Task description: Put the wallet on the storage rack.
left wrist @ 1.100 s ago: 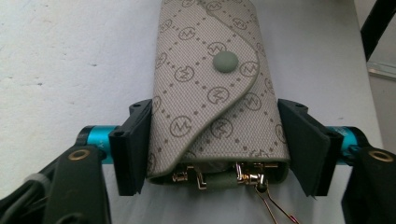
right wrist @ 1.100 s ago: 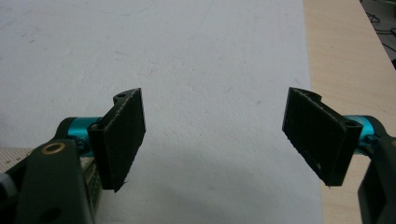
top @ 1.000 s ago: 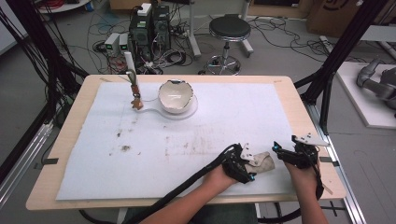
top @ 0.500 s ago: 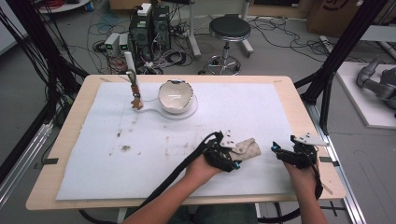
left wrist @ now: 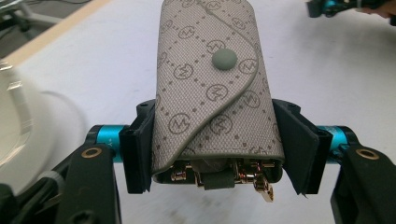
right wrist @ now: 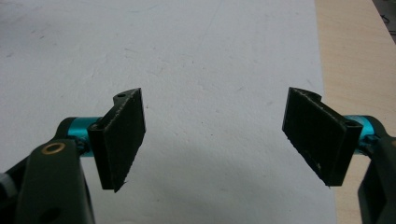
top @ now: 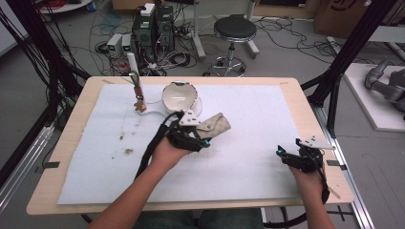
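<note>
The left gripper sits near the middle of the white mat in the high view, its jaws pressed against both sides of a grey monogrammed key pouch, which sticks out from it toward two o'clock. In the left gripper view the key pouch stands lengthwise between the two black jaws, its flap closed with a round grey snap, and gold-coloured key hooks show at its open lower end, nearest the camera. Whether the pouch rests on the mat or is lifted off it cannot be told. Just beyond the left gripper, at about eleven o'clock from it, stands a white bowl with a scalloped rim; the same bowl edges in at nine o'clock in the left gripper view. The right gripper is well apart from the pouch, at about four o'clock from it, near the mat's right edge. In the right gripper view its jaws stand spread wide over bare mat with nothing between them, and the wooden table shows at two o'clock. A brown-tipped tool stands at nine o'clock of the bowl.
</note>
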The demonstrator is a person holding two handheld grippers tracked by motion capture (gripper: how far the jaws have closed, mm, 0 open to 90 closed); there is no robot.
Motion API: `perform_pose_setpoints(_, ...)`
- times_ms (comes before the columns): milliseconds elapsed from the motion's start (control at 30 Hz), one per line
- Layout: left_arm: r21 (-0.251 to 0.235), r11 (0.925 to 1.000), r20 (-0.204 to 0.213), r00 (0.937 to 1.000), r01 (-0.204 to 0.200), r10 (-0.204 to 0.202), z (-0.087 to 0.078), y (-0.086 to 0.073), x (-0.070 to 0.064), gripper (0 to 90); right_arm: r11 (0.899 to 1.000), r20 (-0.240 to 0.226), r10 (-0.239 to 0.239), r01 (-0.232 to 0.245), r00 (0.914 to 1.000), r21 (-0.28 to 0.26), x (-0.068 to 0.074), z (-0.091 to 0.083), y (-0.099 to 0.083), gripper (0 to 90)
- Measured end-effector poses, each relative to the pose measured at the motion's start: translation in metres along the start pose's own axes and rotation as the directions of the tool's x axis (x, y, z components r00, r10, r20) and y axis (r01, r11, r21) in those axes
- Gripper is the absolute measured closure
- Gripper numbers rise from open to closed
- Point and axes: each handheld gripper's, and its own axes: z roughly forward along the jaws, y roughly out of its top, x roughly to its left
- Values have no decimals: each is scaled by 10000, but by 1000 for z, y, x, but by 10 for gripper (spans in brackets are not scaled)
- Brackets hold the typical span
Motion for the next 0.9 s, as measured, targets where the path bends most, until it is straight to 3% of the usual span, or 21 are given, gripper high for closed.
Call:
perform_pose_setpoints(233,-247,9985,-707,9962,493,-509,-35,-12,33,365,9999,-100,-139,139,9999,-4,4,0,1,217)
perform_pose_setpoints(500,-366,9945,-1344,9857,977,-1018,-63,-22,64,365,9998,-213,-191,194,9996,106,7,2,1,217)
perform_pose_setpoints(733,-278,9918,-1814,9751,1250,-1280,-68,-25,85,365,9995,-249,-288,291,9993,117,10,3,2,217)
perform_pose_setpoints(900,87,9923,-1962,9733,1236,-1195,-58,-23,94,365,9995,-276,-288,291,9992,107,11,3,2,217)
